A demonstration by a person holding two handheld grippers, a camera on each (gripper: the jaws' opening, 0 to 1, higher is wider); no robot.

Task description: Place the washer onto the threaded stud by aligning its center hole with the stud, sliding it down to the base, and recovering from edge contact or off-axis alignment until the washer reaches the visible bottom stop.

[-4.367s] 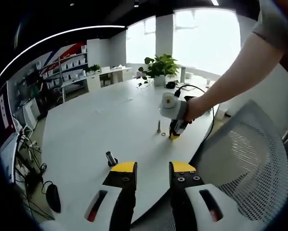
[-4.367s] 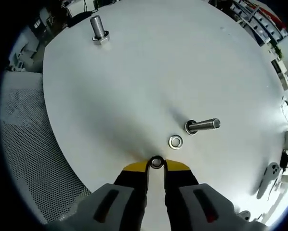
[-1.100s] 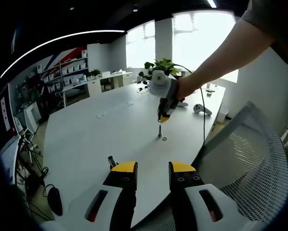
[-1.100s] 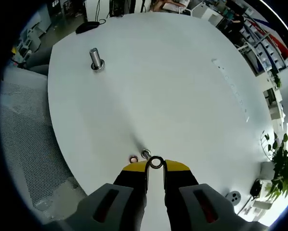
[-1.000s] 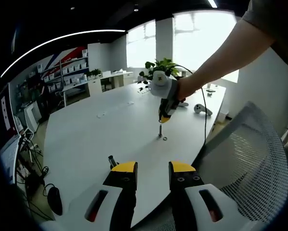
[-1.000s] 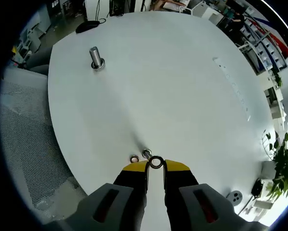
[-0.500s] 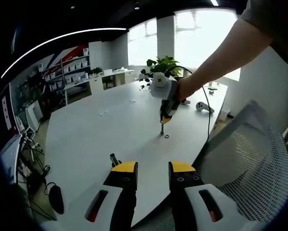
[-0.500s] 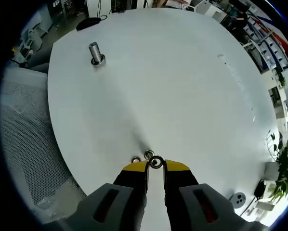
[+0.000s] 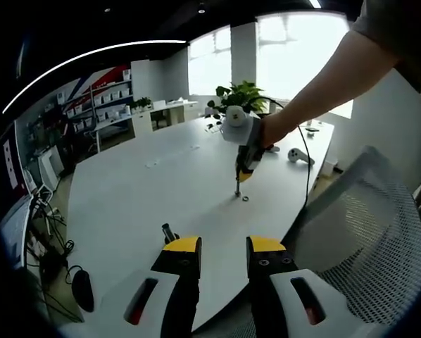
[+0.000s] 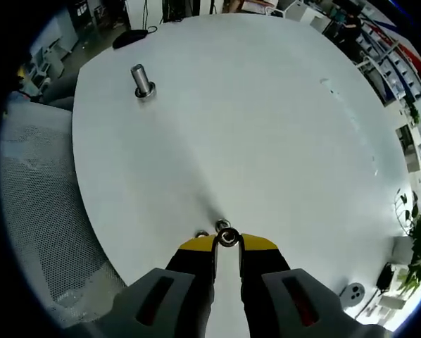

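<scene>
Both views over shared table (image 10: 267, 105)

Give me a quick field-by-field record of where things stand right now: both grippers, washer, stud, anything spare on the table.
right gripper: shut on washer, directly above threaded stud
washer: in jaw tips, not yet visibly down the stud
threaded stud: upright on white table
spare washer: flat on table beside stud
second stud: upright, far side, untouched
left gripper: open, holding nothing, hanging back at table edge

No readable text, labels or numbers anywhere. Wall graphic with red and blue stripes (image 9: 91, 81) in left gripper view carries no legible lettering; items on the shelves (image 9: 105, 120) too small and blurred to read.
</scene>
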